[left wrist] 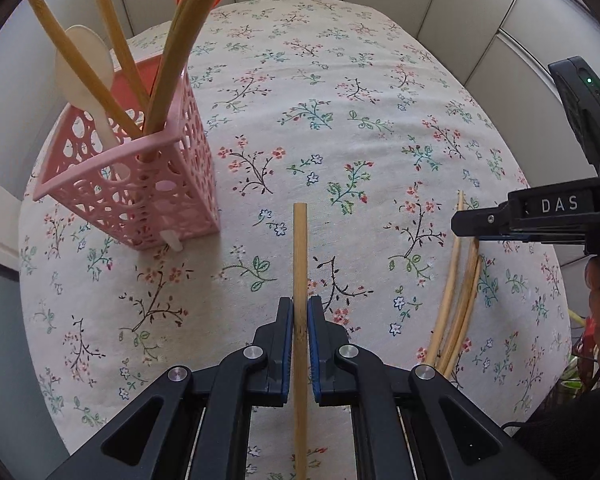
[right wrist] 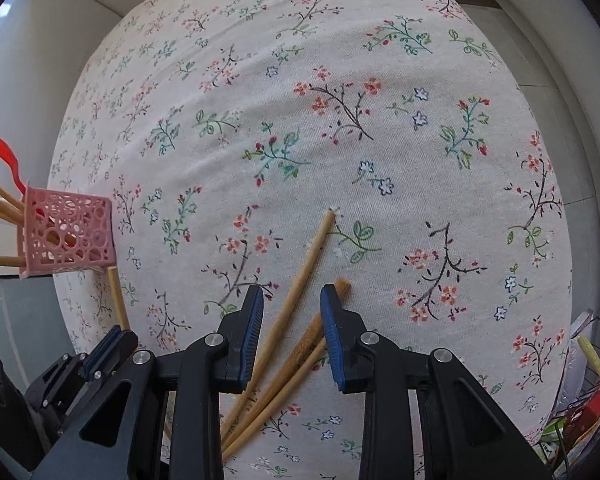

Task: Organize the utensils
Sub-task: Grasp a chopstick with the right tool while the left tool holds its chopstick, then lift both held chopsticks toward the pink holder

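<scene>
Being light, stiff and slippery, the chopstick (left wrist: 300, 264) is pinched mid-shaft by the left gripper (left wrist: 300, 344), while the right gripper (right wrist: 292, 336) is held part-open over the loose chopsticks (right wrist: 288, 364).

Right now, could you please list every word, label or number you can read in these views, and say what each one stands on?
"DAS": white capitals on the black body of the right gripper, seen from the left wrist view.
Red packaging in the wire rack at the lower right edge of the right wrist view: any print is too small to read.
Nothing else bears text.
</scene>
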A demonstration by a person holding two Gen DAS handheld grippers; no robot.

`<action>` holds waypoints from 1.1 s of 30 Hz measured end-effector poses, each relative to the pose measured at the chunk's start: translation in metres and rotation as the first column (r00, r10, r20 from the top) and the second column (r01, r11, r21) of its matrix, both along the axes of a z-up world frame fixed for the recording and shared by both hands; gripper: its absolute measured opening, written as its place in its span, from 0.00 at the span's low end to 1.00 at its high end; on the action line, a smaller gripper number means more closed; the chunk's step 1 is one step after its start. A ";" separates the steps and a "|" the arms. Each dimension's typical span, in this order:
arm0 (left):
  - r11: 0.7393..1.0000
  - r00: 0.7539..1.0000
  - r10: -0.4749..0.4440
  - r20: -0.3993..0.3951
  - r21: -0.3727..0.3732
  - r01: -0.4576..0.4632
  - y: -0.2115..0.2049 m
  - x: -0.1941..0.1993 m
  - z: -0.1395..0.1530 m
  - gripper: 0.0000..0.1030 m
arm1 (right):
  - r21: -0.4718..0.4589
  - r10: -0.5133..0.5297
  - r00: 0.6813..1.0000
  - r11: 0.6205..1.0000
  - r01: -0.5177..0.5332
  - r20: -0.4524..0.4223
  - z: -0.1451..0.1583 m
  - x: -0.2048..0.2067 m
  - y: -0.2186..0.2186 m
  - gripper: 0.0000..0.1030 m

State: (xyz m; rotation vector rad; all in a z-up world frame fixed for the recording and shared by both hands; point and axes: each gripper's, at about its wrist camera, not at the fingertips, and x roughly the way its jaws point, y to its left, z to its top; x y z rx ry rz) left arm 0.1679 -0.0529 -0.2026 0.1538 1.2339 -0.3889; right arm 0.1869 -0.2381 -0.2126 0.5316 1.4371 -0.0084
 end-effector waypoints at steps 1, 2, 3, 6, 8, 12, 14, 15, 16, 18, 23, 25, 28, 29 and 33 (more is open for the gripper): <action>1.000 1.000 0.001 0.000 -0.001 -0.001 0.001 0.000 0.000 0.07 | 0.005 0.000 1.000 1.000 0.000 0.007 0.000 0.002 0.000 0.31; 1.000 1.000 0.001 0.001 0.000 -0.001 0.001 0.000 0.000 0.07 | 0.009 -0.003 1.000 1.000 0.003 0.011 0.000 0.004 0.001 0.31; 1.000 1.000 0.002 0.003 0.000 -0.002 0.001 0.000 0.000 0.07 | 0.010 -0.006 1.000 1.000 0.006 0.007 -0.002 0.005 0.001 0.30; 1.000 1.000 0.002 0.008 -0.001 -0.002 0.000 0.000 0.001 0.07 | 0.004 -0.014 1.000 1.000 0.014 -0.015 -0.010 0.009 0.004 0.30; 1.000 1.000 0.001 0.011 0.000 -0.001 -0.001 -0.001 0.001 0.07 | -0.021 -0.009 1.000 1.000 0.009 0.000 -0.008 0.010 0.007 0.30; 1.000 1.000 0.002 0.011 0.003 -0.002 -0.001 -0.001 0.001 0.07 | -0.144 0.043 0.999 0.989 -0.040 0.019 -0.006 0.010 0.025 0.21; 1.000 1.000 0.005 0.010 0.008 -0.005 -0.003 0.000 -0.001 0.07 | -0.216 0.073 0.997 0.974 -0.066 0.025 -0.005 0.010 0.033 0.17; 1.000 1.000 0.008 0.011 0.011 -0.008 -0.002 0.000 -0.002 0.07 | -0.241 0.080 0.996 0.968 -0.070 0.030 -0.004 0.009 0.036 0.14; 1.000 1.000 0.010 0.011 0.013 -0.011 -0.002 0.000 -0.002 0.07 | -0.258 0.081 0.996 0.964 -0.069 0.036 -0.004 0.009 0.038 0.14; 1.000 1.000 0.015 0.015 0.015 -0.016 -0.001 -0.001 -0.003 0.07 | -0.278 0.082 0.995 0.958 -0.065 0.049 -0.004 0.009 0.040 0.13; 1.000 0.998 0.020 0.052 0.008 -0.020 0.000 -0.005 0.001 0.07 | -0.289 0.080 0.990 0.956 -0.043 0.119 -0.004 0.006 0.047 0.10; 1.000 0.997 0.026 0.073 -0.003 -0.026 0.002 -0.007 0.004 0.07 | -0.277 0.080 0.985 0.960 -0.035 0.154 -0.004 0.003 0.047 0.08; 0.999 0.994 0.039 0.104 -0.015 -0.038 0.005 -0.008 0.007 0.07 | -0.267 0.084 0.977 0.963 -0.029 0.197 -0.003 -0.002 0.047 0.06; 0.999 0.993 0.042 0.113 -0.019 -0.040 0.006 -0.009 0.008 0.07 | -0.265 0.085 0.974 0.964 -0.027 0.208 -0.001 -0.005 0.049 0.06; 0.998 0.988 0.044 0.151 -0.045 -0.037 0.011 -0.014 0.016 0.07 | -0.267 0.106 0.959 0.963 -0.033 0.263 0.011 -0.015 0.052 0.05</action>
